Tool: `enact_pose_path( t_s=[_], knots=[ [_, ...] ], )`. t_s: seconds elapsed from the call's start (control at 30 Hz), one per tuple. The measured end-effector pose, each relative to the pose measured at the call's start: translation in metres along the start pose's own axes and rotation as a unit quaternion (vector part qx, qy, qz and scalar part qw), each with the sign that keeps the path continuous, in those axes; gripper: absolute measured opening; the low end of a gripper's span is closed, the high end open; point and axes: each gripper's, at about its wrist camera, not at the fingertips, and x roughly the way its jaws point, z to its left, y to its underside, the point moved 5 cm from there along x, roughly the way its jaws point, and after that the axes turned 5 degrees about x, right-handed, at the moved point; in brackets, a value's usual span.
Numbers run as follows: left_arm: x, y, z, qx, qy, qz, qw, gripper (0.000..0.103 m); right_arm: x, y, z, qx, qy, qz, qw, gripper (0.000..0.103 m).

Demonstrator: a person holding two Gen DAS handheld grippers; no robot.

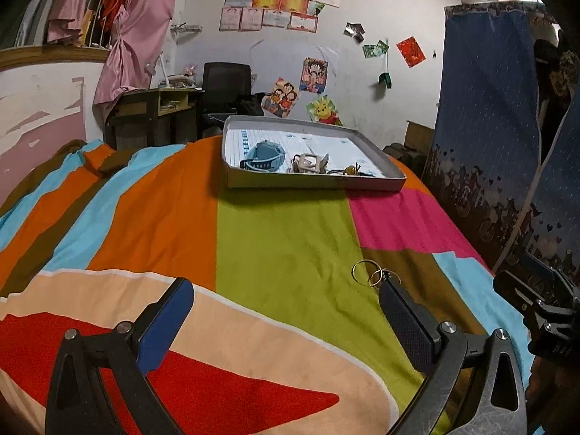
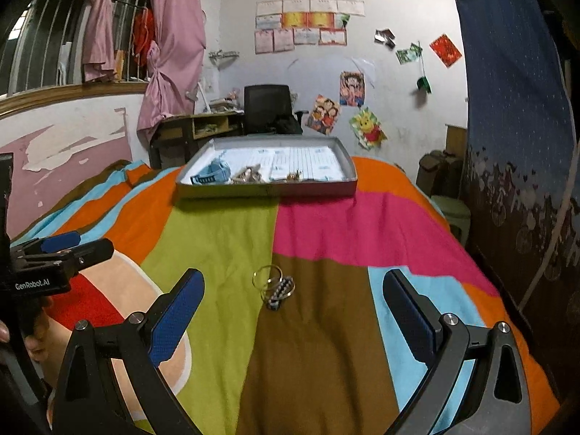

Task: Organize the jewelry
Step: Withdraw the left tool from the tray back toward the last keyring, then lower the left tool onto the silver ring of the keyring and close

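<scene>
Jewelry split between two spots: linked metal rings [image 2: 272, 282] with a dark beaded piece attached, lying loose on the striped bedspread [image 2: 319, 326], at about 11 o'clock from the right gripper [image 2: 293, 311]; other pieces already in the shallow tray [image 2: 266, 190] farther up the bed at 12 o'clock. Among the tray's contents, a blue watch [image 1: 264, 157], a pale buckle-like piece [image 1: 310, 163] and a small amber-beaded item [image 1: 351, 171].

Right gripper spread wide and holding nothing, low over the bedspread, rings just ahead of it and left of its centre line. Left gripper [image 1: 286, 315] likewise wide apart and empty, rings close by its right fingertip at 1 o'clock.

Likely step: picking up the last loose piece for transfer to the tray. Next move probably a slight shift left and forward with the right gripper, then down over the rings, pinching low against soft cloth; thin hoops liable to slip or snag fabric.

Hard to make out: how many rings, and whether the beaded piece is a charm or chain. Nearest ring edge partly hidden behind the left finger in the left wrist view. Tray items small and blurred; tray lining printed, unreadable.
</scene>
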Motion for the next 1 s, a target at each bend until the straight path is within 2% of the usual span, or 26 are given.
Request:
enact_pose_path(
  t_s=[0.13, 0.43, 1.0],
  knots=[
    [0.007, 0.003, 0.001, 0.001, -0.001, 0.009, 1.0, 0.103, 0.009, 0.007, -0.003, 0.005, 0.007, 0.009, 1.0, 0.097],
    [0.044, -0.002, -0.003, -0.002, 0.031, 0.044, 0.9986, 0.103, 0.035, 0.009, -0.01, 0.005, 0.034, 0.029, 0.999, 0.097],
    [0.144, -0.01, -0.034, 0.016, 0.122, 0.094, 0.988, 0.101, 0.09, 0.013, -0.032, 0.018, 0.034, 0.083, 0.996, 0.097]
  ],
)
